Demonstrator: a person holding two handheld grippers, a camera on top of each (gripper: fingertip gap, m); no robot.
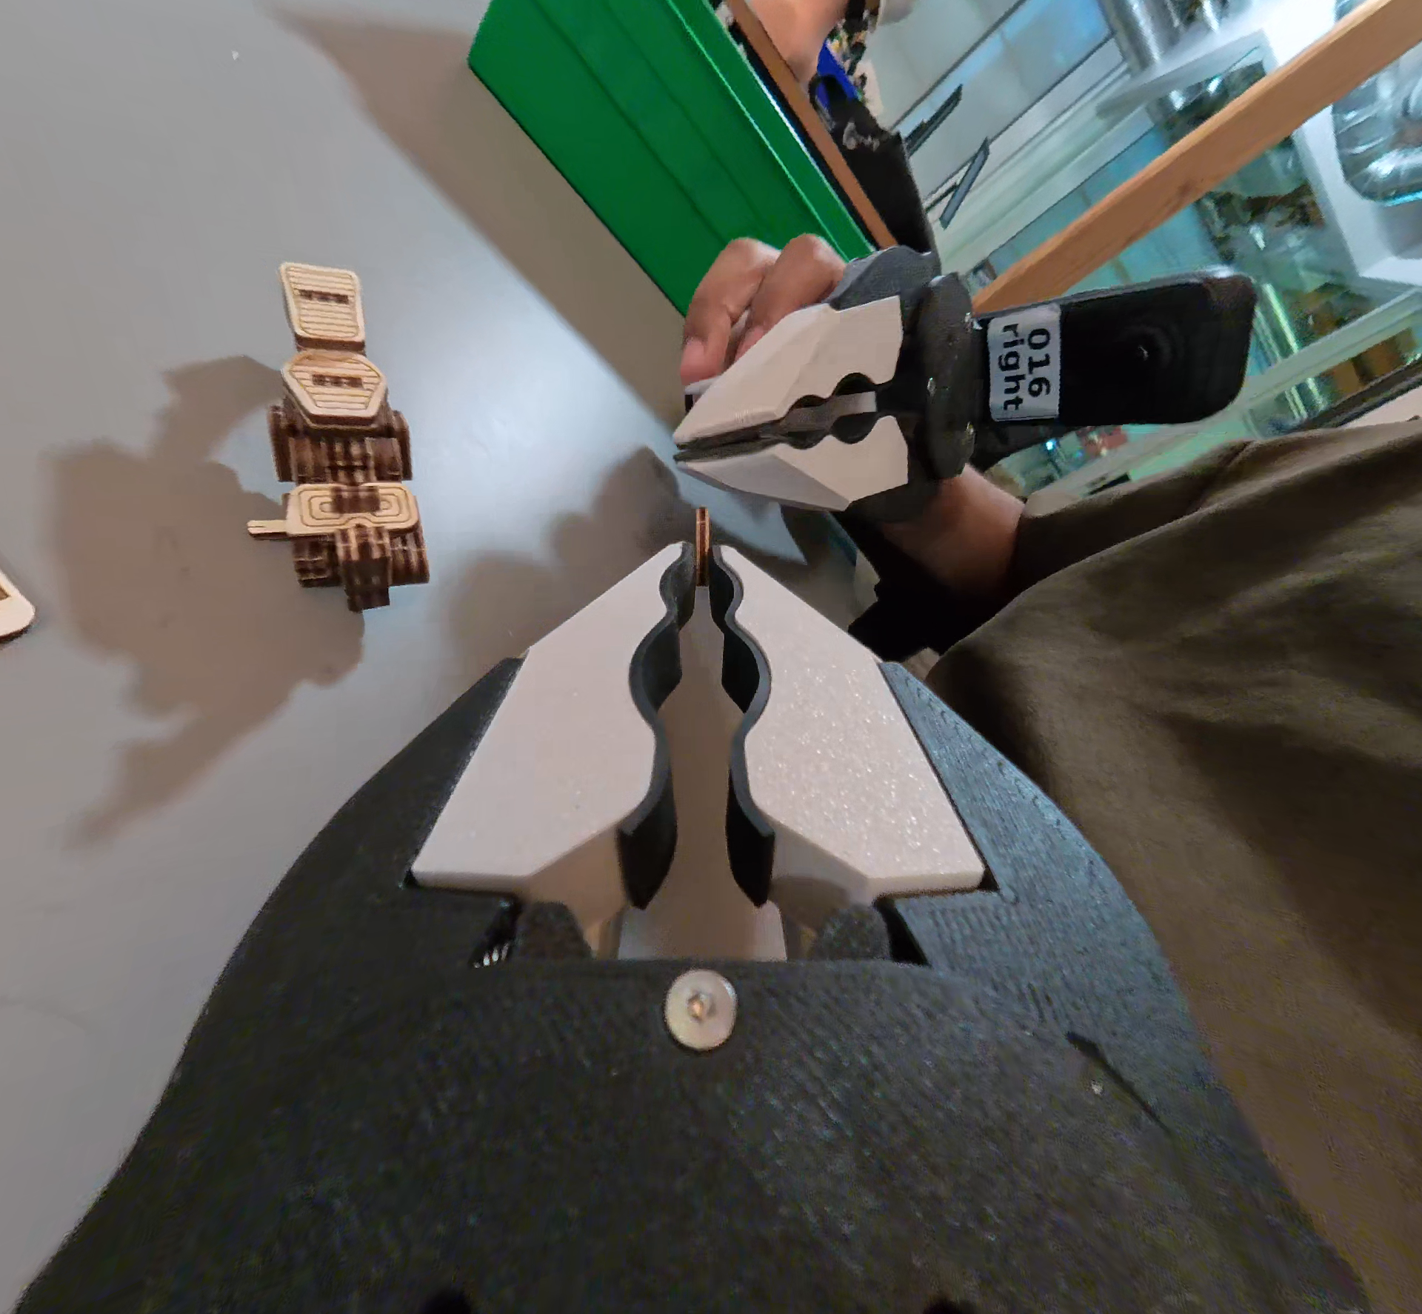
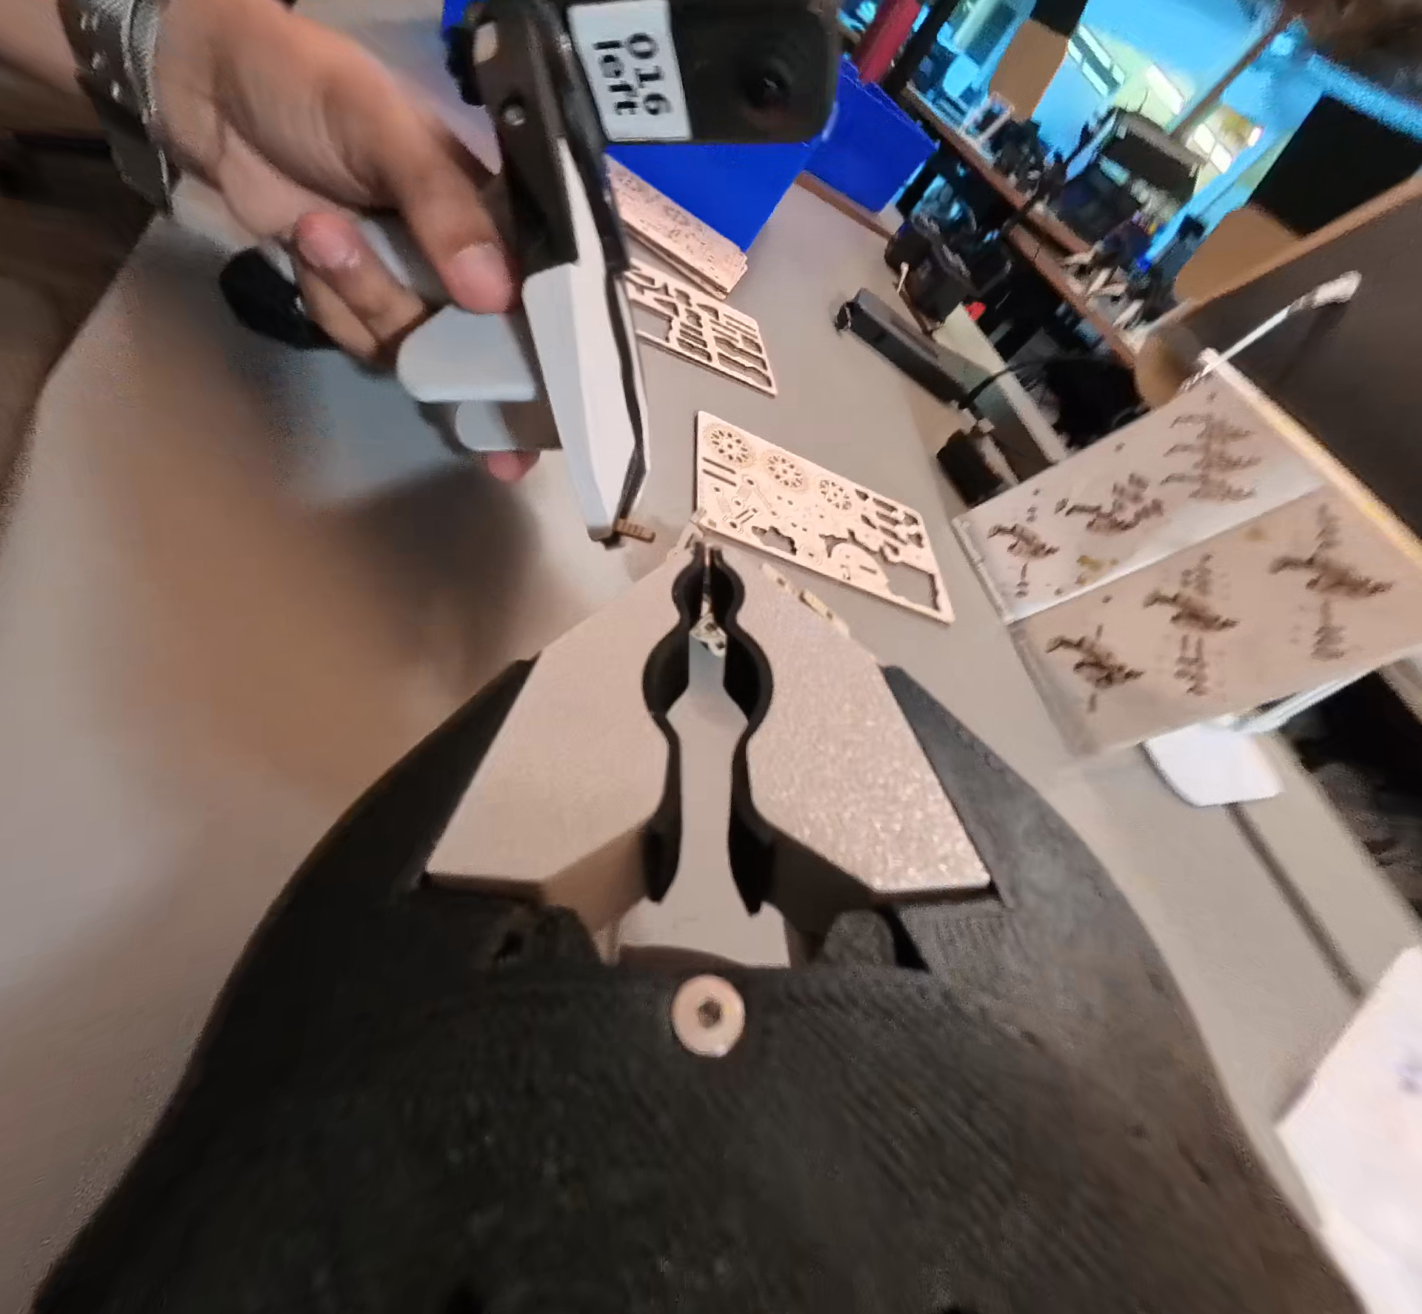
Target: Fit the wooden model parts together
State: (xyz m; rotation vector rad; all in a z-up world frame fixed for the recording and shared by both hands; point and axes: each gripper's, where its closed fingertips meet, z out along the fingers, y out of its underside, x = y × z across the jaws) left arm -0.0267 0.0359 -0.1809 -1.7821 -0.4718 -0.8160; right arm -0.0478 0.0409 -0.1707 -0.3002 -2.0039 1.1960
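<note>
My left gripper (image 1: 702,563) is shut on a thin wooden part (image 1: 702,537), seen edge-on and sticking out past the tips. It also shows in the right wrist view (image 2: 615,527), where a notched end of the part (image 2: 635,530) shows. My right gripper (image 2: 704,560) is shut, with a small pale wooden part (image 2: 708,634) between its pads. In the left wrist view the right gripper (image 1: 683,450) hovers just above and beyond the left gripper's tips. A partly built wooden model (image 1: 342,446) stands on the grey table (image 1: 192,123) to the left.
A green crate (image 1: 654,92) stands at the table's far edge. Laser-cut wooden sheets (image 2: 816,519) lie ahead of the right gripper, beside a clear box of small parts (image 2: 1200,569) and blue bins (image 2: 731,176). A loose wooden piece (image 1: 11,607) lies at the far left. The loose wooden piece (image 1: 11,607) is about 12 cm from both grippers' fingertips. It turns up in the right wrist view (image 2: 705,521) as well.
</note>
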